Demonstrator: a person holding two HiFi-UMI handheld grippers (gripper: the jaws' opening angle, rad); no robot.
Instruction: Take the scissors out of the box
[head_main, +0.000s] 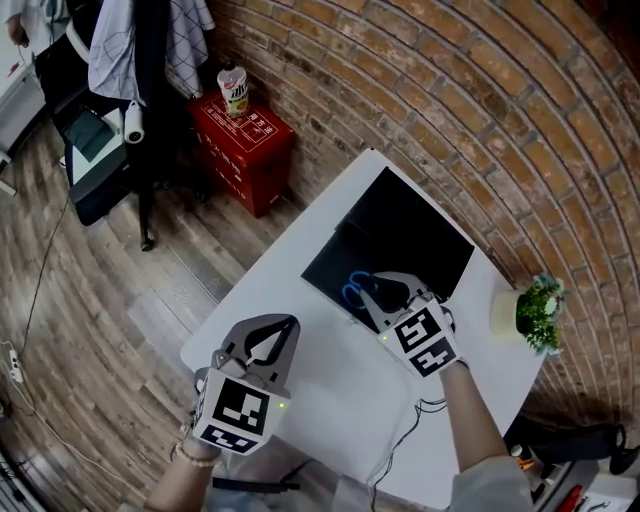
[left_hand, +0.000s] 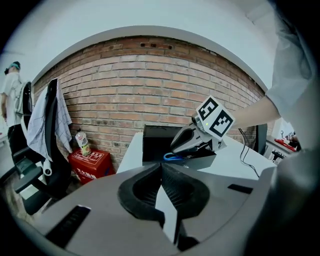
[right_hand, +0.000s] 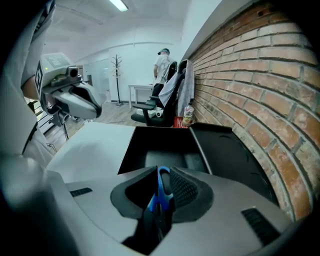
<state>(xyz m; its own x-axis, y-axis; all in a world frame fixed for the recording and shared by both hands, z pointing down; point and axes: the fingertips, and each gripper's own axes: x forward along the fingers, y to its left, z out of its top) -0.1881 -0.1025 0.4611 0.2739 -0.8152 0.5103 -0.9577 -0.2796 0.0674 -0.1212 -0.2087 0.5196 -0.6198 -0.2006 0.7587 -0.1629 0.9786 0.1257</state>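
Note:
A black box (head_main: 335, 262) stands open on the white table (head_main: 330, 400), its lid (head_main: 415, 230) laid back toward the brick wall. My right gripper (head_main: 385, 287) hangs over the box's near part, shut on the blue-handled scissors (head_main: 356, 289). In the right gripper view the blue scissors handle (right_hand: 162, 190) is pinched upright between the jaws, above the empty box interior (right_hand: 165, 150). My left gripper (head_main: 284, 322) sits over the table's front left, jaws together with nothing in them. In the left gripper view, the scissors (left_hand: 172, 157) show under the right gripper (left_hand: 192, 142).
A small potted plant (head_main: 537, 312) stands at the table's right edge. A red crate (head_main: 243, 150) with a bottle (head_main: 234, 90) sits on the floor by the wall, next to an office chair (head_main: 100, 150). A cable (head_main: 400, 440) runs across the table's near side.

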